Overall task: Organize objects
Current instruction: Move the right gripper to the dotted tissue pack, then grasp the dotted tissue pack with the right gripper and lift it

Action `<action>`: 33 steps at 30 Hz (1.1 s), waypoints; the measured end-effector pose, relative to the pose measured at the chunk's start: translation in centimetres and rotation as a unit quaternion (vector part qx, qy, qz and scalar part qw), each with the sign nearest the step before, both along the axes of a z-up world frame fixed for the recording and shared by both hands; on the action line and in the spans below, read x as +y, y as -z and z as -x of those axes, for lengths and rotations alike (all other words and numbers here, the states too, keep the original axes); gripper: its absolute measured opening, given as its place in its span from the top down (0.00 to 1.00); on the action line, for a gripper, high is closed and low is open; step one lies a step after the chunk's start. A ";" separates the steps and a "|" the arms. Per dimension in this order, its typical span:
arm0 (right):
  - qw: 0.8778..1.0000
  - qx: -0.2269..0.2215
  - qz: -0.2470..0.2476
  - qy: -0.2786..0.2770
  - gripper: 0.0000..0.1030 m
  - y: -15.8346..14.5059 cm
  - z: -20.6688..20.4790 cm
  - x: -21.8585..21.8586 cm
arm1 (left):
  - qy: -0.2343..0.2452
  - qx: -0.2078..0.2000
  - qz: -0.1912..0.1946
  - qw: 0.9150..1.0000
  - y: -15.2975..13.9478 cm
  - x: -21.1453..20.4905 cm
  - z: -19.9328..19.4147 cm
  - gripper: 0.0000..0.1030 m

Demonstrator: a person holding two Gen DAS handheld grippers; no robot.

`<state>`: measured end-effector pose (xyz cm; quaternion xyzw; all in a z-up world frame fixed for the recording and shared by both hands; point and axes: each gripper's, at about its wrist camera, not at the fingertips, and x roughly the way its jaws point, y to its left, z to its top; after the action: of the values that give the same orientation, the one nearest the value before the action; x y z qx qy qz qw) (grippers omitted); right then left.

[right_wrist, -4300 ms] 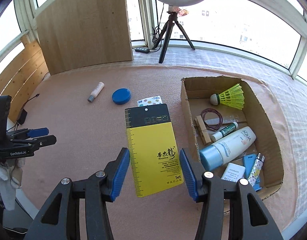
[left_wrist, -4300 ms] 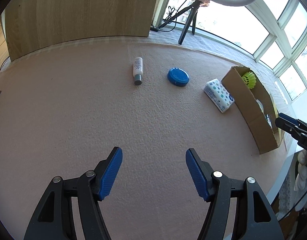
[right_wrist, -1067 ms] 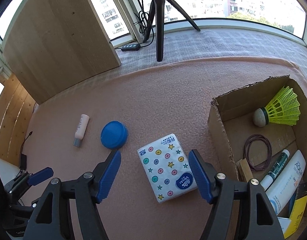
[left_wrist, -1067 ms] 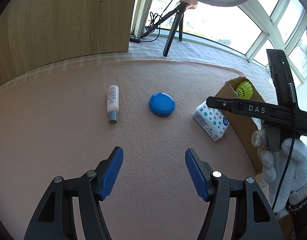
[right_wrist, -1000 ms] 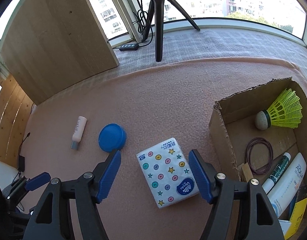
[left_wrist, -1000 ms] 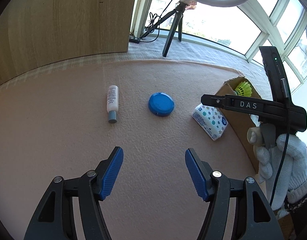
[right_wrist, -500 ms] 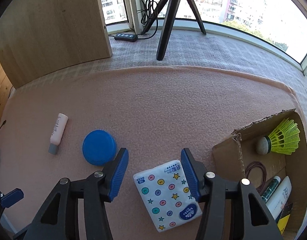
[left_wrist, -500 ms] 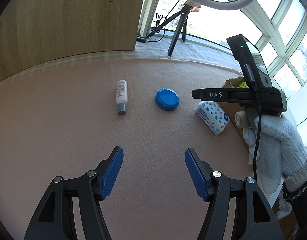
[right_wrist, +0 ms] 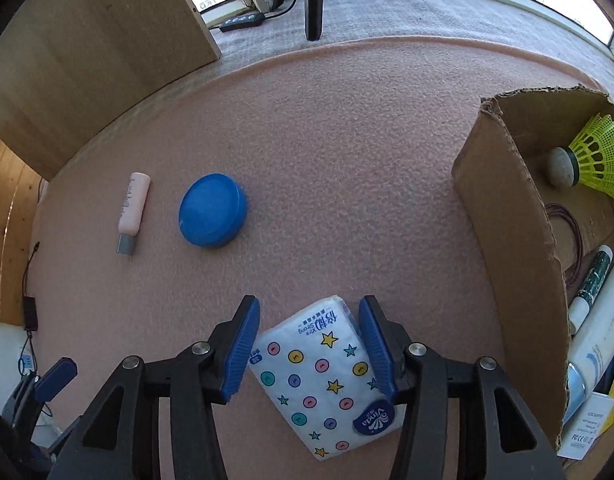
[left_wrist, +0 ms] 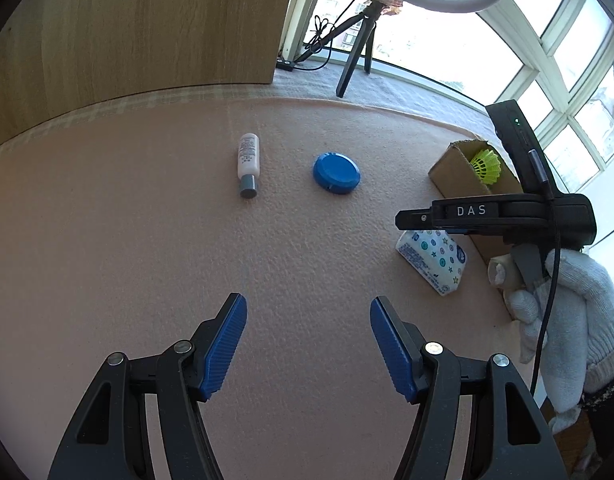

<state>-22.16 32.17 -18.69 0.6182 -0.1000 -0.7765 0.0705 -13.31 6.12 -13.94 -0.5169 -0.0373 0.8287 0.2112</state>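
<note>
A white tissue pack (right_wrist: 319, 372) with coloured dots and stars lies skewed on the pink mat, just left of the cardboard box (right_wrist: 507, 220). My right gripper (right_wrist: 309, 308) points steeply down over the pack, and both blue pads touch its sides. In the left wrist view the same pack (left_wrist: 431, 260) sits under the right gripper's black body (left_wrist: 487, 216), which a gloved hand (left_wrist: 567, 292) holds. My left gripper (left_wrist: 309, 312) stands open above bare mat with nothing between its fingers. A blue round lid (left_wrist: 336, 173) and a small white bottle (left_wrist: 247, 164) lie further off.
The box holds a yellow shuttlecock (right_wrist: 595, 160), a rubber band, tubes and small packets. A wooden panel (left_wrist: 147, 28) stands at the back left. A tripod (left_wrist: 353, 60) with a ring light and a power strip sit beyond the mat's far edge.
My right gripper has come down over the tissue pack and its jaws have narrowed onto the pack's sides. The left gripper has drifted slightly and stays open.
</note>
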 end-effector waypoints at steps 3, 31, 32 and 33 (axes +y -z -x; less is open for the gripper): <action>0.999 -0.005 0.045 0.007 0.54 -0.2 -2.4 0.8 | 0.007 -0.012 -0.004 1.000 0.8 0.3 -1.0 0.34; 0.987 -0.006 0.159 -0.019 0.56 0.8 -11.9 2.5 | 0.107 -0.091 -0.055 0.989 5.2 10.9 -4.7 0.45; 0.987 -0.006 0.157 -0.021 0.56 0.8 -12.0 2.3 | 0.109 -0.092 -0.056 0.988 5.3 11.1 -4.7 0.47; 0.987 -0.005 0.156 -0.024 0.57 0.8 -12.0 2.2 | 0.111 -0.092 -0.057 0.988 5.3 11.2 -4.7 0.48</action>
<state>-10.20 34.39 -19.54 0.6054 -0.2056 -0.7466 0.1841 -8.56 17.36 -19.28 -0.5792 -0.0461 0.7456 0.3263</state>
